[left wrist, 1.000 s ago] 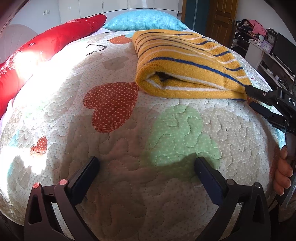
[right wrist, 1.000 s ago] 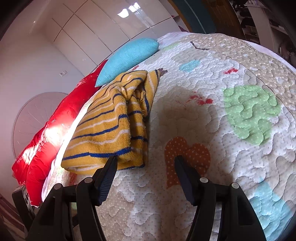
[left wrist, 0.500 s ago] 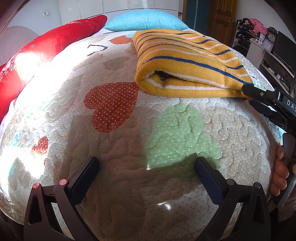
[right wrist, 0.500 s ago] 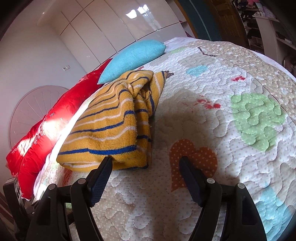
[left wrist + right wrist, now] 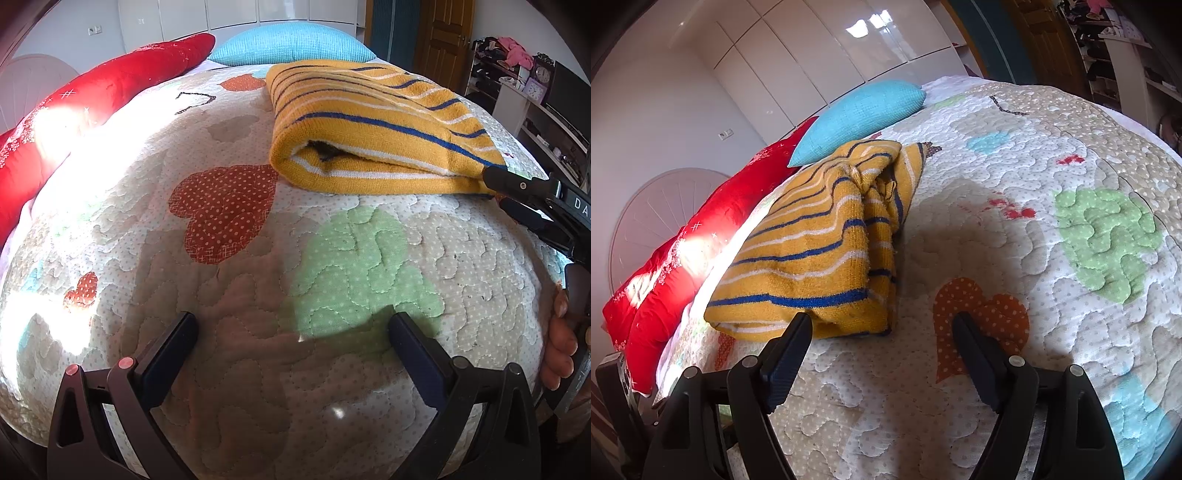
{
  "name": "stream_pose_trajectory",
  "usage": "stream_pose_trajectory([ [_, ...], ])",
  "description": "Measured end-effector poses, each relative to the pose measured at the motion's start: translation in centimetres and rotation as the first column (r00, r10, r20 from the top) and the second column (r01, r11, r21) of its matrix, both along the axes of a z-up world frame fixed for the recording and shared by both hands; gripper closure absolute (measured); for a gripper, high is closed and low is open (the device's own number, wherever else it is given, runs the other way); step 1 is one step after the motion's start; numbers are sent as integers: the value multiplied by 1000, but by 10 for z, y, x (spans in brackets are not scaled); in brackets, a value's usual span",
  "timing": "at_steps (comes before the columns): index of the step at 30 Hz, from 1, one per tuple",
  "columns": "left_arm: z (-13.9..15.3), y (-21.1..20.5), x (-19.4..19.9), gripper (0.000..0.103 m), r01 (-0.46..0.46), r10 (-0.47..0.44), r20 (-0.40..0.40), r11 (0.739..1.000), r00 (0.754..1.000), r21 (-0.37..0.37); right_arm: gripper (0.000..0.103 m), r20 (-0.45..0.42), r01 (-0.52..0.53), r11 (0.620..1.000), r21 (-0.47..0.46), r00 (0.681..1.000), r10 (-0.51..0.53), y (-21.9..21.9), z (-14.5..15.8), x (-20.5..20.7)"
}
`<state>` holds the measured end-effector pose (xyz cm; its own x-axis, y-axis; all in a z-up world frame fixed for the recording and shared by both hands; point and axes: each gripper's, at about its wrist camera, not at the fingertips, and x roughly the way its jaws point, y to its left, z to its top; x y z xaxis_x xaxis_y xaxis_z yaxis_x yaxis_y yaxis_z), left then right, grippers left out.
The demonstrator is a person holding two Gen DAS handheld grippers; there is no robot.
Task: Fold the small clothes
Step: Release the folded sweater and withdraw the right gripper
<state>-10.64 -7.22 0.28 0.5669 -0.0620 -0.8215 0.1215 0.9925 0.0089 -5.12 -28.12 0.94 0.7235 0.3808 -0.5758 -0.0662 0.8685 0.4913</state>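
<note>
We see a folded yellow striped garment [image 5: 373,125] lying on the quilted bedspread [image 5: 258,295], toward the head of the bed, just short of the blue pillow [image 5: 291,46]. A red pillow [image 5: 92,96] runs along the bed's left edge in the left wrist view.

Left gripper [image 5: 291,343]: jaws spread wide, nothing between them, only quilt under them. The garment sits well ahead of it and a bit to the right, past the orange heart patch [image 5: 221,214] and the green patch [image 5: 354,273]. No contact.

Right gripper [image 5: 881,345]: jaws also apart, holding nothing. Its left finger [image 5: 790,354] overlaps the garment's near folded edge [image 5: 812,266] in the right wrist view; we cannot tell if it actually touches the cloth. The right finger is over an orange heart patch [image 5: 990,317], clear of the garment. Most of the garment lies ahead and left of this gripper.

From the left wrist view the right gripper [image 5: 513,195] comes in at the right edge, tips at the garment's near right corner, with the person's right hand [image 5: 561,347] on the handle below.
</note>
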Motion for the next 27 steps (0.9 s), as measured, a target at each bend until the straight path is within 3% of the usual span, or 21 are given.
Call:
stream_pose_trajectory([
  [15, 0, 2, 4, 0, -10, 10, -14, 1000, 1000, -15, 20, -3, 2, 1000, -16, 1000, -2, 2, 1, 0],
  [20, -1, 1, 3, 0, -8, 8, 1, 1000, 1000, -15, 20, -42, 47, 991, -126, 998, -53, 10, 10, -2],
  [27, -2, -1, 0, 0, -20, 20, 17, 1000, 1000, -14, 20, -85, 120, 942, -314, 985, -154, 16, 11, -12],
])
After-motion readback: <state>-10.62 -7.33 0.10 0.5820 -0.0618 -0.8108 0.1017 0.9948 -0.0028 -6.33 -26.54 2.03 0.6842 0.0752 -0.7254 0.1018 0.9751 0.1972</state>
